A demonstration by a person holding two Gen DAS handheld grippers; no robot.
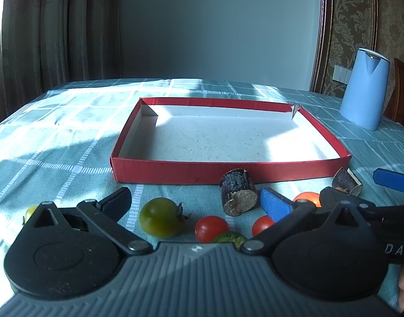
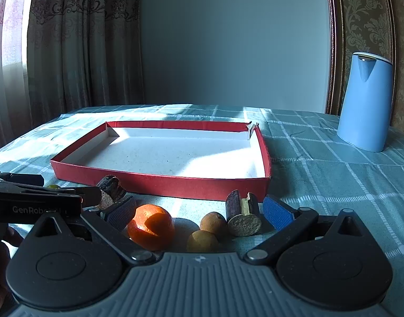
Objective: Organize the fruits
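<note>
Lying on the teal checked tablecloth (image 1: 69,137), a shallow red cardboard tray with a white floor (image 1: 175,171) sits at the centre, nothing inside it. Near its front wall the fruits are scattered: a green tomato (image 1: 159,217), two red cherry tomatoes (image 1: 211,227), a round orange tangerine (image 2: 151,226), two small tan longans (image 2: 213,220) and two dark sugarcane stubs (image 1: 237,195). The left gripper (image 1: 195,198) is spread wide around the green tomato, gripping nothing. The right gripper (image 2: 200,208) is likewise released, straddling the tangerine and longans. A tall pale-blue kettle (image 2: 365,103) stands far right.
</note>
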